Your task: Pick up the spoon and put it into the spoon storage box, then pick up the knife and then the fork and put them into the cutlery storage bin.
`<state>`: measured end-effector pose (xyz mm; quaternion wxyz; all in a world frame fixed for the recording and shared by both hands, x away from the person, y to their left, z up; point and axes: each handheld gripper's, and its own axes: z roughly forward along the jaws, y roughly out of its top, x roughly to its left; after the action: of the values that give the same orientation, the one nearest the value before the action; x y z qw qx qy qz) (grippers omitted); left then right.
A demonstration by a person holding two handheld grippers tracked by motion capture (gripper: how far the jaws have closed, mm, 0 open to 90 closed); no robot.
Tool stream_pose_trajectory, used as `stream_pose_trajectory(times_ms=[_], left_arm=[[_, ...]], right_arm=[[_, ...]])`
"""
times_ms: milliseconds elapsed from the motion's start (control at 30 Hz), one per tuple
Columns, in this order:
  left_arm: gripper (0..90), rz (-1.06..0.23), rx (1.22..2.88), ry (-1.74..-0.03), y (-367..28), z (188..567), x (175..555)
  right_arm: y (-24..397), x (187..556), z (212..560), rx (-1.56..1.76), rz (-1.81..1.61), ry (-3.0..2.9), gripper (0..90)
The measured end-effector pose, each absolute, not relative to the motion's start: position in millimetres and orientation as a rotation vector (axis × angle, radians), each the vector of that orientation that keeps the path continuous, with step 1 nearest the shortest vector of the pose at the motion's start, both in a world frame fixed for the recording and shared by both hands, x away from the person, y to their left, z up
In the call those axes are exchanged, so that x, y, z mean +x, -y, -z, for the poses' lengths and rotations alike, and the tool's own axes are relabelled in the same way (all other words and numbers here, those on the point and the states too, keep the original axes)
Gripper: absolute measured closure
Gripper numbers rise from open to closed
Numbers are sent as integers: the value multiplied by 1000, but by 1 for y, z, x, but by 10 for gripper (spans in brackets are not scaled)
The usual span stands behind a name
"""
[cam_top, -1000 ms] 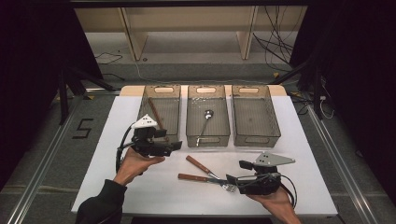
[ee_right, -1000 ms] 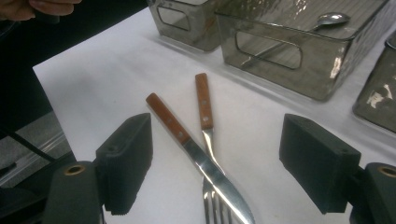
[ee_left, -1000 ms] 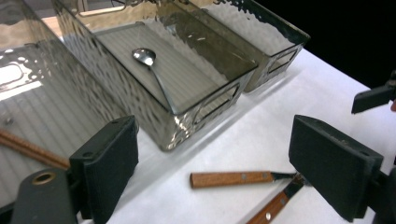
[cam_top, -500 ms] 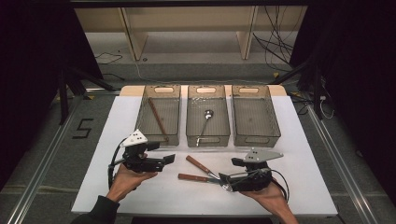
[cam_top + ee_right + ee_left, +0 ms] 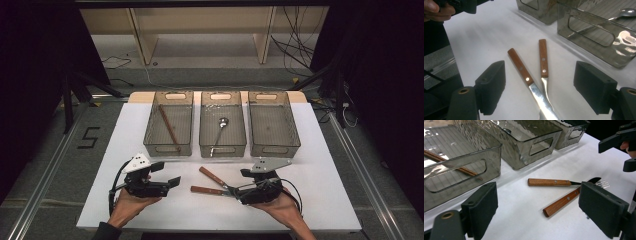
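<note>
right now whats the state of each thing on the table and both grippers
left gripper: open, holding nothing, off the knife and fork
right gripper: open, over the crossed blade ends, not closed on them
knife: flat on the table, crossing the fork
fork: flat on the table
left bin: holds a brown stick
middle bin: holds a spoon
right bin: empty

- A white table [image 5: 310,165] carries everything.
- Three clear bins stand side by side along its far edge: the left bin [image 5: 169,123], the middle bin [image 5: 222,124] and the right bin [image 5: 273,123].
- A wooden-handled knife [image 5: 207,190] and a wooden-handled fork [image 5: 213,177] lie on the bare top near the front edge, their metal ends crossing.
</note>
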<state>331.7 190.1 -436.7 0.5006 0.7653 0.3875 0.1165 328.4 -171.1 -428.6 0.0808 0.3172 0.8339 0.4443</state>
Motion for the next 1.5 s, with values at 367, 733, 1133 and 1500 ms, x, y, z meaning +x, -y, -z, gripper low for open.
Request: stream_pose_trajectory(times_ms=[367, 733, 1133, 1500], left_arm=[[152, -339, 1893, -922, -193, 440, 323], [152, -337, 1881, -930, -197, 441, 321], [152, -315, 1839, -940, -203, 443, 317], [152, -306, 1837, -931, -204, 445, 315]], right_arm=[[159, 332, 431, 915, -1296, -2532, 259], [148, 340, 427, 867, -1254, -2584, 257], [116, 354, 433, 744, -1089, -2729, 265], [95, 360, 448, 643, -907, -2844, 324]])
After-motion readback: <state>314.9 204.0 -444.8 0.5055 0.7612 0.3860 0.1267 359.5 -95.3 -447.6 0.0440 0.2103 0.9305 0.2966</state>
